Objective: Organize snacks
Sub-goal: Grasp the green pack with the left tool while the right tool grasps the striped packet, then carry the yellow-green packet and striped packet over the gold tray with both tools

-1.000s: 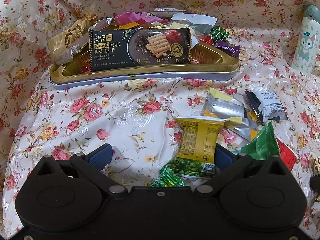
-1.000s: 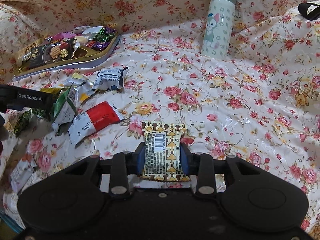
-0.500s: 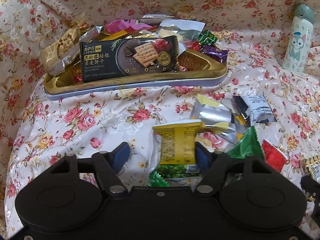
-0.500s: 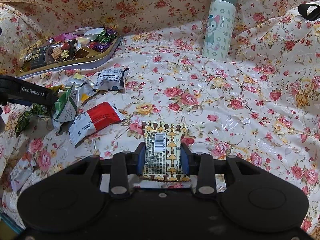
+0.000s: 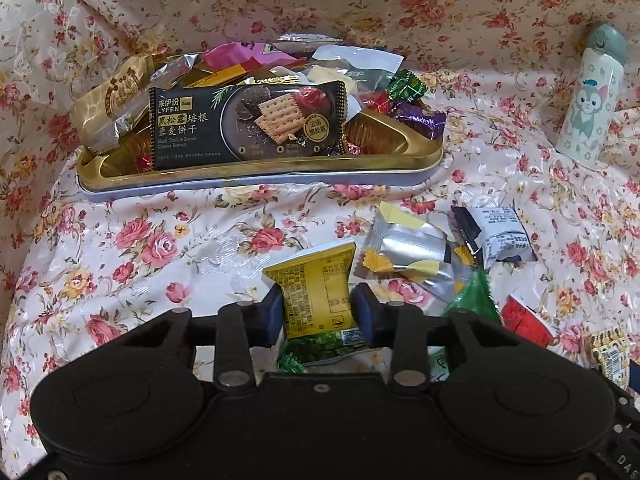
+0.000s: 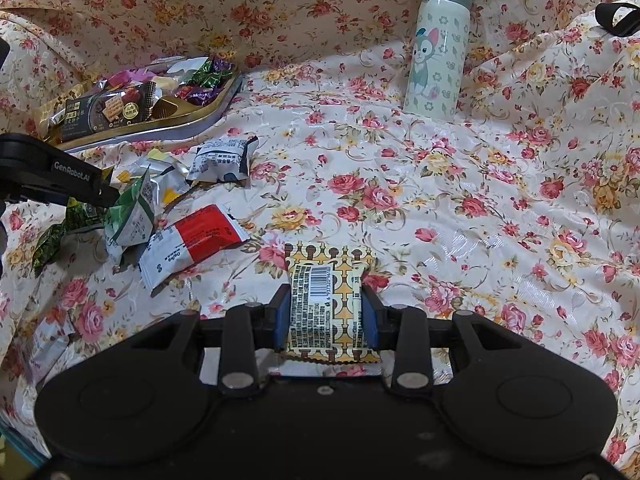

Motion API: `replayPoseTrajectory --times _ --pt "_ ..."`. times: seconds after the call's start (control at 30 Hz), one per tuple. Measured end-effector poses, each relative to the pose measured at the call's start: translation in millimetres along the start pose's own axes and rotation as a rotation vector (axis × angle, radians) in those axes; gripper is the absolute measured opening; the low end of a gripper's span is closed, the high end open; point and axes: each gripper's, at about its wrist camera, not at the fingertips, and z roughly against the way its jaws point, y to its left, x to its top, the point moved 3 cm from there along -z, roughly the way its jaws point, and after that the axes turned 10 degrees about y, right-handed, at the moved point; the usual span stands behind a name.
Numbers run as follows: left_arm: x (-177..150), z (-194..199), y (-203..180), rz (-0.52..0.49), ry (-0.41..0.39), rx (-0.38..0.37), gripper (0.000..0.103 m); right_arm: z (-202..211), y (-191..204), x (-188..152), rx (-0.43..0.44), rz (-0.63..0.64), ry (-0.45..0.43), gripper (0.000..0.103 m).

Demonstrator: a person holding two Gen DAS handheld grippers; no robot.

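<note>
Left gripper (image 5: 318, 312) first: we are closing its jaws on the yellow snack packet (image 5: 316, 288), whose sides are already sitting against both pads, long axis running along the fingers toward twelve o'clock. We are pointing steeply down at the floral cloth (image 5: 160, 240), just off the loose pile at two o'clock. At twelve o'clock, well beyond the packet, we are facing the gold tray (image 5: 260, 172), already heaped with snacks; that straight line is what the carry depends on. Our right gripper (image 6: 326, 312) is clamping a patterned barcode packet (image 6: 326, 292), narrowly open, with the tray (image 6: 160, 126) far off at ten o'clock, so the left hand is nearer.
</note>
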Motion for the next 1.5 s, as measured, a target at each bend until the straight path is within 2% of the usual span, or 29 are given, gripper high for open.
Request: replayPoseTrajectory --times 0.2,0.33,0.63,0.8,0.9,1.23,1.33,1.5 --pt "0.0 15.1 5.0 0.016 -0.026 -0.011 0.039 -0.1 0.0 0.0 0.0 0.0 0.0 0.038" --pt "-0.4 32.1 1.8 -0.001 -0.065 0.003 0.039 -0.1 0.0 -0.1 0.0 0.001 0.0 0.038" --pt "-13.0 74.2 -2.5 0.0 -0.095 -0.024 0.039 -0.5 -0.2 0.9 0.002 -0.004 0.005 0.038" --pt "-33.7 90.4 -3.2 0.002 -0.059 -0.014 0.039 -0.6 -2.0 1.2 0.016 -0.013 0.007 0.038" --pt "-49.6 93.1 -1.2 0.006 -0.01 -0.01 0.039 2.5 -3.7 -1.1 0.028 -0.027 0.02 0.038" --pt "-95.0 67.5 19.2 0.082 0.134 0.007 0.039 21.9 -5.1 -24.1 0.056 -0.039 0.057 0.038" --pt "-101.0 60.7 24.4 0.1 0.148 0.004 0.039 24.4 -4.6 -27.6 0.054 -0.043 0.059 0.038" --pt "-102.8 59.5 20.7 0.086 0.119 0.021 0.04 24.5 -0.1 -29.4 0.033 -0.027 0.052 0.038"
